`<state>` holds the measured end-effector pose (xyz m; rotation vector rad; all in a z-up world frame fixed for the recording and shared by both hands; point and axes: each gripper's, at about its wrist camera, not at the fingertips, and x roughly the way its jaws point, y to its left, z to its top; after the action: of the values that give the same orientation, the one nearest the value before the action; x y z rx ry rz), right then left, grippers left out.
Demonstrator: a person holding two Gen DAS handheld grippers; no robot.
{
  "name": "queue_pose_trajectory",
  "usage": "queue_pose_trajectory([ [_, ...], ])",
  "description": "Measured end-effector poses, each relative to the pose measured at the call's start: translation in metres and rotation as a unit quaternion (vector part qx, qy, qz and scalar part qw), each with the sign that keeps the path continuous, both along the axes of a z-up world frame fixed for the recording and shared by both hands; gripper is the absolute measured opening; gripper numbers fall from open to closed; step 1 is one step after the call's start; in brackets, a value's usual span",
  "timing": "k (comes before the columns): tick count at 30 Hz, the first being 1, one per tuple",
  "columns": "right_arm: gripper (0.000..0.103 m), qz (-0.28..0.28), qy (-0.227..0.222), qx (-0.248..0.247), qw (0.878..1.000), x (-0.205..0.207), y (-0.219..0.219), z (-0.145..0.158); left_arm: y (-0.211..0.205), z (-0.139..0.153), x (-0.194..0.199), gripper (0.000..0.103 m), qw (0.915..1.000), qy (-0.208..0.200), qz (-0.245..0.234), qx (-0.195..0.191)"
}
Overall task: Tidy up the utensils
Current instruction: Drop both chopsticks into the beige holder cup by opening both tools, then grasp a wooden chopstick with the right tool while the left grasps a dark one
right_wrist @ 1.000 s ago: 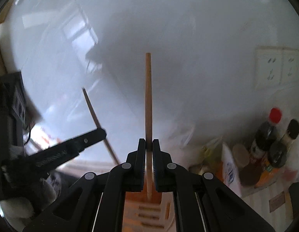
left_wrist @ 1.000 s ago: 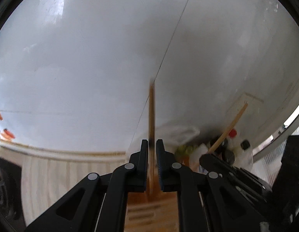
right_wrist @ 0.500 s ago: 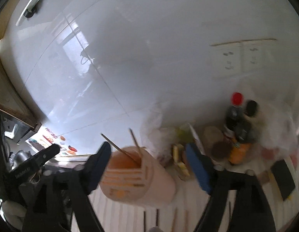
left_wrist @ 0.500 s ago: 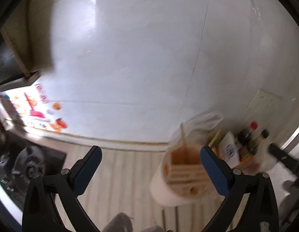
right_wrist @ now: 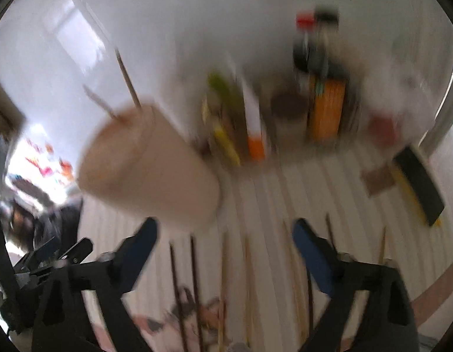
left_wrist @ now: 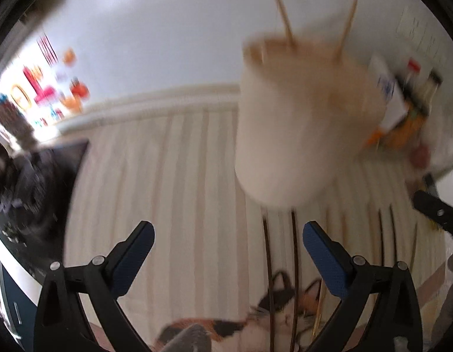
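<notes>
A pale beige utensil holder [left_wrist: 296,123] stands on the striped mat with two chopsticks [left_wrist: 285,20] sticking out of its top; it also shows in the right wrist view [right_wrist: 147,164]. Several dark and wooden chopsticks [left_wrist: 293,264] lie flat on the mat in front of it, also seen in the right wrist view [right_wrist: 194,281]. My left gripper [left_wrist: 227,243] is open and empty above the mat, just before the holder. My right gripper [right_wrist: 225,240] is open and empty over the loose chopsticks. Both views are blurred.
Sauce bottles and packets [right_wrist: 317,88] crowd the wall behind the holder. A black and yellow block [right_wrist: 417,182] lies at the right. A black stove [left_wrist: 35,182] sits at the left. The mat [left_wrist: 167,190] has a cat picture near its front edge.
Both grippers held a chopstick upright a second ago, then opened and let go. The two chopsticks now stand in the holder. Both grippers have tipped down toward the mat.
</notes>
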<state>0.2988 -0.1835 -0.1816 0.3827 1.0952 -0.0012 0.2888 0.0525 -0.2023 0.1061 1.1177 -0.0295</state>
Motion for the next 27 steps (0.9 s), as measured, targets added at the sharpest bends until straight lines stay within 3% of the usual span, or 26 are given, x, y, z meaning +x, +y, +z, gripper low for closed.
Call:
queue_pose_trajectory([
  [4,0.062,0.031,0.079,0.018,0.996,-0.003,0.013,-0.057,-0.004,-0.046,-0.002,0.102,0.9984,0.056,0.001,0.005],
  [8,0.056,0.053,0.121,0.017,0.991,-0.011,0.025,-0.094,-0.011,-0.080,-0.006,0.098,0.9953,0.097,-0.003,0.010],
  [11,0.051,0.061,0.136,0.022,0.989,-0.013,0.032,-0.110,-0.015,-0.096,-0.009,0.095,0.9931,0.116,-0.008,0.007],
  [13,0.047,0.064,0.141,0.018,0.988,-0.015,0.037,-0.117,-0.018,-0.104,-0.011,0.085,0.9917,0.128,-0.013,0.003],
  [17,0.041,0.064,0.150,0.018,0.986,-0.014,0.039,-0.123,-0.026,-0.110,-0.014,0.076,0.9903,0.136,-0.027,-0.006],
  [20,0.036,0.062,0.154,0.017,0.986,-0.013,0.040,-0.124,-0.031,-0.114,-0.015,0.060,0.9892,0.142,-0.033,-0.010],
  [25,0.031,0.062,0.155,0.021,0.986,-0.008,0.036,-0.124,-0.034,-0.124,-0.020,0.015,0.9886,0.146,-0.036,0.003],
  [27,0.031,0.064,0.155,0.029,0.985,-0.006,0.037,-0.124,-0.030,-0.123,-0.023,0.005,0.9889,0.145,-0.033,0.000],
])
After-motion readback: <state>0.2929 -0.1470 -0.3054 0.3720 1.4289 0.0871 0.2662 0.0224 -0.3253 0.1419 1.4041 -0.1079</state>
